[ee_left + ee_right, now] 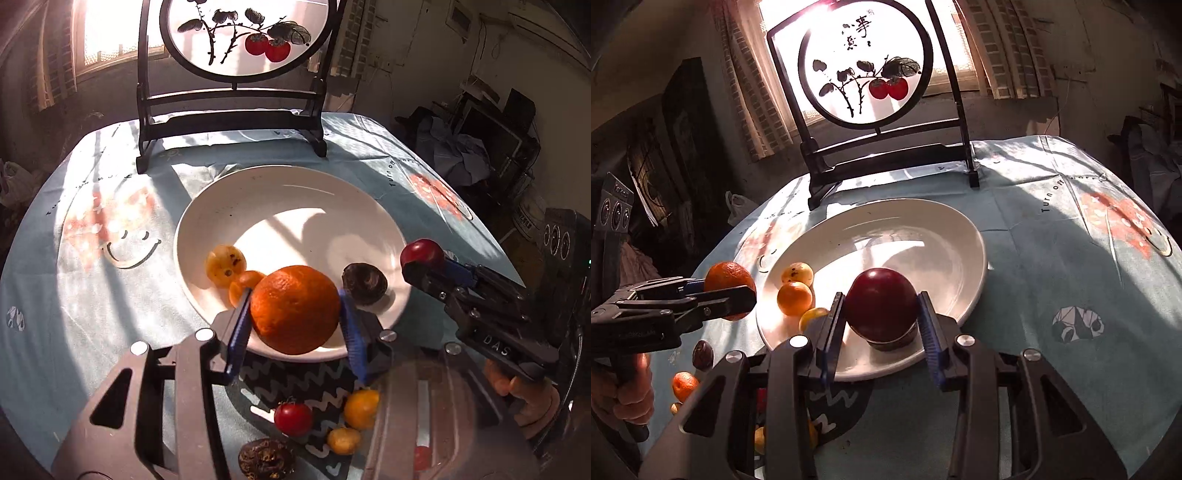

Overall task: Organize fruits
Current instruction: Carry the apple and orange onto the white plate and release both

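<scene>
My left gripper is shut on a large orange and holds it over the near rim of the white plate. My right gripper is shut on a dark red plum above the plate's near right edge. In the plate lie a spotted yellow fruit, a small orange fruit and a dark brown fruit. The right gripper with the plum shows at the right of the left wrist view; the left gripper with the orange shows at the left of the right wrist view.
Loose fruits lie on the blue tablecloth near me: a red tomato, two small yellow-orange fruits, a dark wrinkled fruit. A black-framed round painted screen stands behind the plate. The table edge curves at left and right.
</scene>
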The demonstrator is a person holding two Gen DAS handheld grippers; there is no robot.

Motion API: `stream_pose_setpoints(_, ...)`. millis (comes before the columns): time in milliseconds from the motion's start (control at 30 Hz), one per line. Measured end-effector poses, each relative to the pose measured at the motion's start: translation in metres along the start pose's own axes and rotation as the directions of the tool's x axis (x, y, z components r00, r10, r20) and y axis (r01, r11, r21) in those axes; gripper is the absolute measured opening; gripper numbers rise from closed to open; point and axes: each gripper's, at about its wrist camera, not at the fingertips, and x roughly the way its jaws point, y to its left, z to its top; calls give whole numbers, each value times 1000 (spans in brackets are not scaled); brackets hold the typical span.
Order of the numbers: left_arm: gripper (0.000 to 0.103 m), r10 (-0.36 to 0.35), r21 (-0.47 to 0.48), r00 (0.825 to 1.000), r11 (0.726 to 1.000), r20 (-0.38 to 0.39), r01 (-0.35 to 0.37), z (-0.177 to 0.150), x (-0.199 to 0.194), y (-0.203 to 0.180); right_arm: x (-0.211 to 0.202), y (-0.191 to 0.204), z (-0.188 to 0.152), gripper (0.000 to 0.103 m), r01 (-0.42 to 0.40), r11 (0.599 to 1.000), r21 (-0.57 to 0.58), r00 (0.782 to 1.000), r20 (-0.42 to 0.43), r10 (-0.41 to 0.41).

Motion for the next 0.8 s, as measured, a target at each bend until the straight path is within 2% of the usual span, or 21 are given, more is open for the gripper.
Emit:
stream_pose_setpoints(200,46,65,25,997,998,-48,-64,20,45,-6,26,-9,7,39,-9,1000,-22,1000,-27,9)
stream_pose_setpoints(367,47,86,11,995,996,-58,-86,24,56,-2,30,-7,10,41,-16,999,-42,999,-30,15)
stream_pose_setpoints(400,57,89,3,994,996,-56,-88,24,53,-1,28,-6,11,45,-20,999,-48,999,-27,19)
stream_pose_setpoints(433,74,101,-5,994,995,-42,-102,24,48,0,23,-5,12,48,-21,998,-53,1000,-21,20)
stream_pose_setpoints(500,85,123,-11,992,992,7,-123,22,29,-1,11,-4,15,51,-26,998,-56,1000,8,27)
stream_pose_setpoints(567,86,119,3,992,993,42,-119,16,7,-4,0,-1,16,54,-46,997,-61,999,22,48)
stream_pose_setpoints(633,94,123,7,989,992,80,-124,4,-17,-6,-9,2,15,56,-71,996,-60,997,22,73)
stream_pose_setpoints(700,96,130,-1,985,991,114,-131,-13,-38,-6,-16,10,12,56,-94,993,-70,995,18,96)
stream_pose_setpoints(800,96,127,-4,985,992,116,-128,-42,-61,-6,-22,22,3,56,-132,987,-96,991,-3,132)
